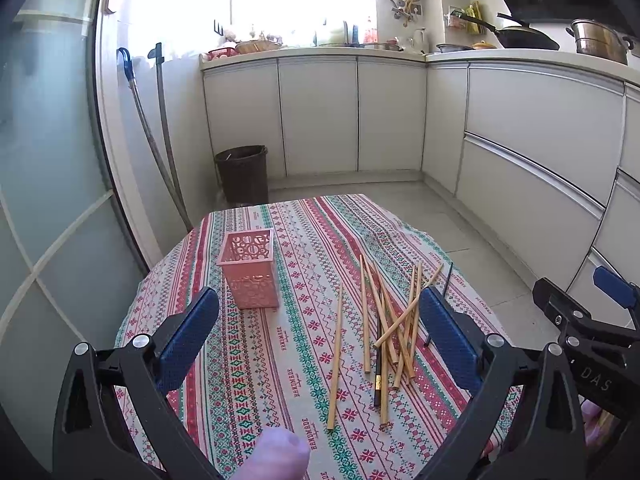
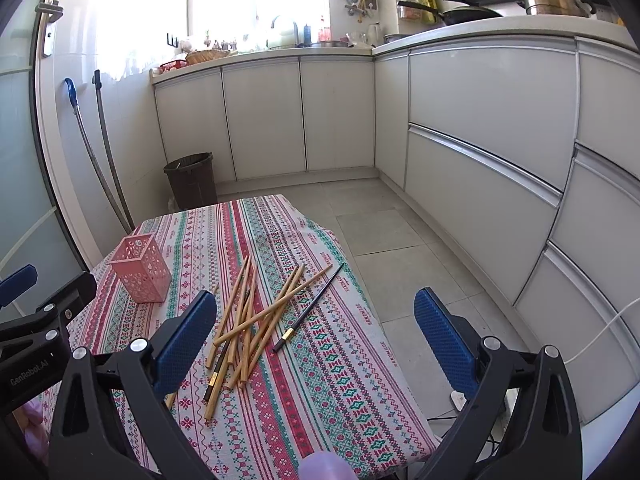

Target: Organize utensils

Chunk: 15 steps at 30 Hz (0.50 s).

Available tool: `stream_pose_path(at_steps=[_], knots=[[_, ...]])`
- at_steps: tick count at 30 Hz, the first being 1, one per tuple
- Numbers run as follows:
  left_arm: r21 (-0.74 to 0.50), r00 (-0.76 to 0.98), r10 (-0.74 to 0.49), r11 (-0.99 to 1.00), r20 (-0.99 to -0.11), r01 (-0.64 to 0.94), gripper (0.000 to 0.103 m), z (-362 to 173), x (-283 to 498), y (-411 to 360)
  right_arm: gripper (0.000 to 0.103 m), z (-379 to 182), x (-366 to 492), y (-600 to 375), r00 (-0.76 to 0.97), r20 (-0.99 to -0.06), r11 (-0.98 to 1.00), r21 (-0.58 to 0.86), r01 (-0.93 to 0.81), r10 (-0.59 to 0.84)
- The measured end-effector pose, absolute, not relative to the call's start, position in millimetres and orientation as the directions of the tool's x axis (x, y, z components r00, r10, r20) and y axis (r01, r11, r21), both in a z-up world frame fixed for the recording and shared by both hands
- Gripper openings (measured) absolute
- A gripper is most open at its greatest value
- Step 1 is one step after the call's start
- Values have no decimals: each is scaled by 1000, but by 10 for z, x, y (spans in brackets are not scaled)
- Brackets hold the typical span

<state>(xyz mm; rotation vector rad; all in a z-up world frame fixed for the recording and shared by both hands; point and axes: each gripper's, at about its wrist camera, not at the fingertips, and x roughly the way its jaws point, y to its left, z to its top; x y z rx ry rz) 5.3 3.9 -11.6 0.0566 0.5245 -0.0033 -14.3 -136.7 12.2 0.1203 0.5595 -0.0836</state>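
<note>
A pink perforated holder (image 1: 251,270) (image 2: 141,269) stands upright and empty on the patterned tablecloth (image 1: 280,360) (image 2: 340,360), left of a loose heap of bamboo chopsticks (image 1: 390,320) (image 2: 256,320). One bamboo stick (image 1: 335,358) lies apart, left of the heap. Two dark chopsticks lie there too: one in the heap (image 1: 377,356) (image 2: 218,368), one at its right (image 2: 310,308). My left gripper (image 1: 318,336) hovers open above the near table, short of holder and heap. Open as well, my right gripper (image 2: 316,336) hangs over the table's right part, its left finger beside the heap. Neither grips anything.
The small table stands in a kitchen with white cabinets (image 1: 352,116) (image 2: 480,120) behind and to the right. A dark bin (image 1: 243,174) (image 2: 191,180) sits on the floor beyond the far edge. Glass door panels (image 1: 48,160) close the left side. Grey floor tiles (image 2: 380,232) lie right.
</note>
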Motion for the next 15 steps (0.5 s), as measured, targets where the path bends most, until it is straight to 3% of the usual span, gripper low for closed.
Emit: stream_pose_path(at_steps=[15], knots=[[54, 865, 10, 998, -502, 19, 96, -119, 53, 44, 96, 107, -132, -1376, 839, -542, 989, 90, 114, -47]])
